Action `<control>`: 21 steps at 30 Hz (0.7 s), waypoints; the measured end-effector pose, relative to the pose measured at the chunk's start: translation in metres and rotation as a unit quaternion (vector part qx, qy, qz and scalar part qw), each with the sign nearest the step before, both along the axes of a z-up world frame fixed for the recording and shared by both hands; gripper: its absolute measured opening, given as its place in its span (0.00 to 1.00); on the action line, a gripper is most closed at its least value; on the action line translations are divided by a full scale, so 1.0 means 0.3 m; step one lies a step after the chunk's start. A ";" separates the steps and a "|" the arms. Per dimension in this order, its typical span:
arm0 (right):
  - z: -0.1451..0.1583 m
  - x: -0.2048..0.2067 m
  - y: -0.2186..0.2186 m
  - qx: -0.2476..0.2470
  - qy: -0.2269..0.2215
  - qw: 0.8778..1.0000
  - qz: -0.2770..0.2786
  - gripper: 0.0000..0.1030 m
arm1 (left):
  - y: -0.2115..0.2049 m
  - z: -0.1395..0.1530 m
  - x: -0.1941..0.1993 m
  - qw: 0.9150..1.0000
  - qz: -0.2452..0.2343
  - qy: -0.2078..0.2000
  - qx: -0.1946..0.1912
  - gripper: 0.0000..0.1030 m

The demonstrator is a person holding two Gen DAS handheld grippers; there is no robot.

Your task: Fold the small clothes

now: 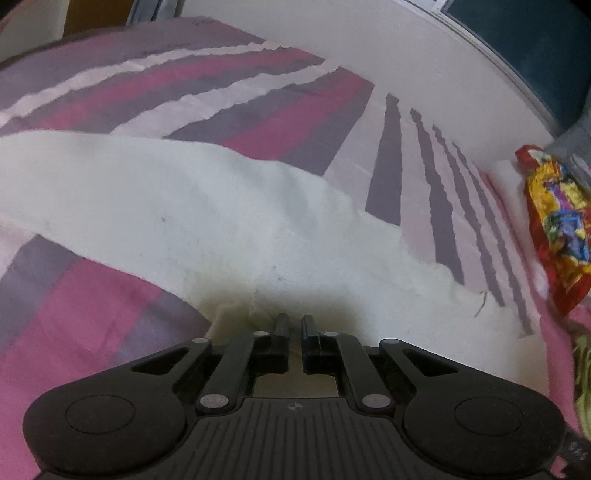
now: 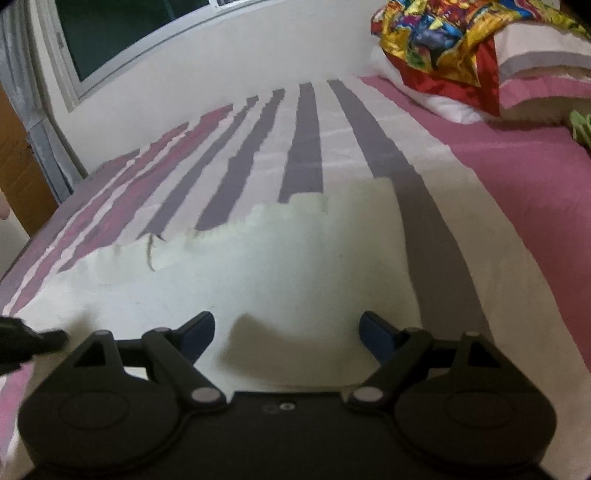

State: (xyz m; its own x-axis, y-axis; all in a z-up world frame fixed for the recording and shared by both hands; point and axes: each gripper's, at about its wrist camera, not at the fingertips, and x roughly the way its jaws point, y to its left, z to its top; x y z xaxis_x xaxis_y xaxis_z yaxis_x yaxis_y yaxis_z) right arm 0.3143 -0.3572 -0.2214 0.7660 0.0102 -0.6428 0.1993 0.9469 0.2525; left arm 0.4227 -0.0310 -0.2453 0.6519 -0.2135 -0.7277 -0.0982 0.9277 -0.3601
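A white cloth (image 1: 184, 206) lies across the striped pink, purple and white bedsheet (image 1: 221, 92). My left gripper (image 1: 293, 321) is shut on its near edge, where the fabric bunches and creases run toward the fingertips. In the right wrist view the same white cloth (image 2: 277, 266) spreads out ahead, with a frayed far edge and a loose thread. My right gripper (image 2: 288, 325) hovers low over it, jaws wide open and nothing between them. The dark tip of the left gripper (image 2: 55, 338) shows at the left edge, at the cloth's side.
A shiny red, yellow and blue fabric (image 2: 432, 33) is heaped on a pillow (image 2: 543, 55) at the bed's head. Something green (image 2: 581, 127) lies beside it. A white wall and dark window (image 2: 129, 33) border the bed's far side.
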 end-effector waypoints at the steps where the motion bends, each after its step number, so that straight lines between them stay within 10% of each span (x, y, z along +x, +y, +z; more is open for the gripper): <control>1: 0.008 -0.002 0.008 -0.003 -0.004 1.000 0.005 0.84 | -0.001 0.007 -0.004 1.000 -0.003 0.000 0.003 0.05; 21: 0.087 -0.028 0.214 -0.004 -0.018 0.997 0.072 0.85 | 0.155 0.109 -0.129 0.997 0.005 0.032 0.074 0.05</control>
